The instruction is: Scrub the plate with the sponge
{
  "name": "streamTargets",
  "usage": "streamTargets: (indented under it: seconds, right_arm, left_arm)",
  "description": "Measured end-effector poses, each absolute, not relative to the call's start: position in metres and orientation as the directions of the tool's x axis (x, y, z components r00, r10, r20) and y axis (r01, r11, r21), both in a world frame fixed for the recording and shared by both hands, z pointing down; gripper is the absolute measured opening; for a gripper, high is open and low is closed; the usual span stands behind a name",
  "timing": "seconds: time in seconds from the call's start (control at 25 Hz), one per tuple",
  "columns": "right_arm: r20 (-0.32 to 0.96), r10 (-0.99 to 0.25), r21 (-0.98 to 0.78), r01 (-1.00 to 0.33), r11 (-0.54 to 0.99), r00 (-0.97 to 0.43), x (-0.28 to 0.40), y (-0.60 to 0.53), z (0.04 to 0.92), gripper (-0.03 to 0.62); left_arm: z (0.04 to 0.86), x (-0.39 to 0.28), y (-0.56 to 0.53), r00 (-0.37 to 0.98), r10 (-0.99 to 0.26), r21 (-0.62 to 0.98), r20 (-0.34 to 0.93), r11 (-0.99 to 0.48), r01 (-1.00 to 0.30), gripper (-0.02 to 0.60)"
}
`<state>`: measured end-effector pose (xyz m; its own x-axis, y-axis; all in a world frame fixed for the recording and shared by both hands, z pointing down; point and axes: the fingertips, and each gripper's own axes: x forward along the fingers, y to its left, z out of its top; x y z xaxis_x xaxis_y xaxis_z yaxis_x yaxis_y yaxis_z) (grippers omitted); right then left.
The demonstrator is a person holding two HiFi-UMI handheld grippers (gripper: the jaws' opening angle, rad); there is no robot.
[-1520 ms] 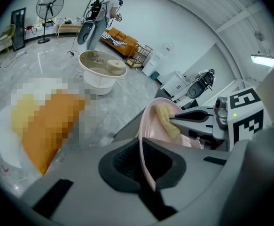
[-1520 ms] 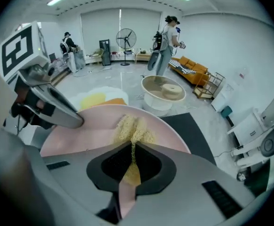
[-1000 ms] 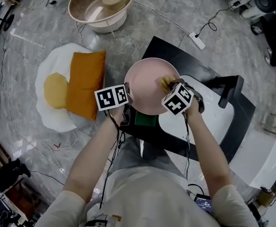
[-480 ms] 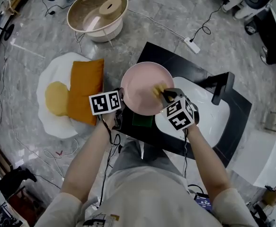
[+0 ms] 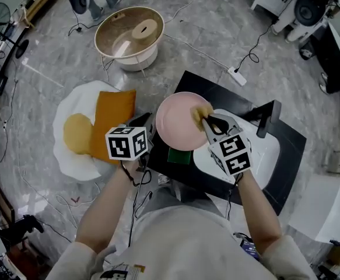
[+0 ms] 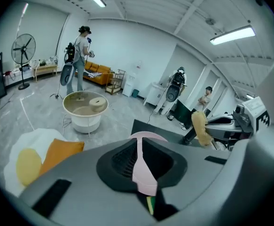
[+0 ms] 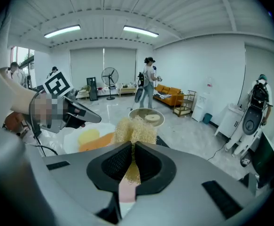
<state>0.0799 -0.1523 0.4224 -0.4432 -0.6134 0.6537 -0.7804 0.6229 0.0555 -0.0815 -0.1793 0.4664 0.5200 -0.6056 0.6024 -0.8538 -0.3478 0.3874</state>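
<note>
The left gripper (image 6: 141, 160), jaws closing on the plate (image 5: 178, 121), should hold firm while the right gripper (image 5: 209, 123) (clamped on the sponge (image 7: 135, 128)) rubs flat.

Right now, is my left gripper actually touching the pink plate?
Touching. The left gripper view shows the rim of the pink plate standing edge-on between the closing jaws of the left gripper, with the pads against it.

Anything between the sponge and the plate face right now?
Nothing visible. The right claw grips the sponge over the right side of the plate, with no object between them. Whether the sponge touches the plate cannot be told.
</note>
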Motion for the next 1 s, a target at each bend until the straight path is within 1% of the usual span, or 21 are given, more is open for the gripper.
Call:
streamTargets:
  seconds: [0.12,0.24,0.44,0.6,0.8,1.0]
  right_arm:
    - [0.582,-0.667,0.062,-0.792,0.607,-0.466,0.078,-0.153,0.381,0.046]
    - [0.501,-0.714,0.071,-0.799,0.597,-0.489,0.074,-0.151,0.341,0.046]
    - [0.374,-0.763,0.086,-0.799,0.595,-0.528,0.065,-0.138,0.28,0.045]
    - [0.28,-0.766,0.096,-0.778,0.622,-0.578,0.055,-0.12,0.236,0.046]
    - [0.184,-0.779,0.104,-0.777,0.621,-0.599,0.051,-0.095,0.2,0.046]
    - [0.132,-0.779,0.126,-0.769,0.626,-0.613,0.05,-0.075,0.182,0.046]
  left_arm:
    - [0.422,-0.079,-0.182,0.547,-0.655,0.356,0.522,-0.415,-0.837,0.044]
    - [0.378,-0.074,-0.181,0.575,-0.696,0.29,0.43,-0.497,-0.818,0.043]
    - [0.316,-0.072,-0.169,0.599,-0.741,0.198,0.303,-0.566,-0.8,0.04]
    - [0.276,-0.074,-0.154,0.602,-0.766,0.111,0.226,-0.593,-0.797,0.038]
    - [0.243,-0.075,-0.13,0.598,-0.786,0.002,0.155,-0.605,-0.796,0.037]
    - [0.225,-0.081,-0.109,0.57,-0.815,-0.085,0.104,-0.578,-0.811,0.034]
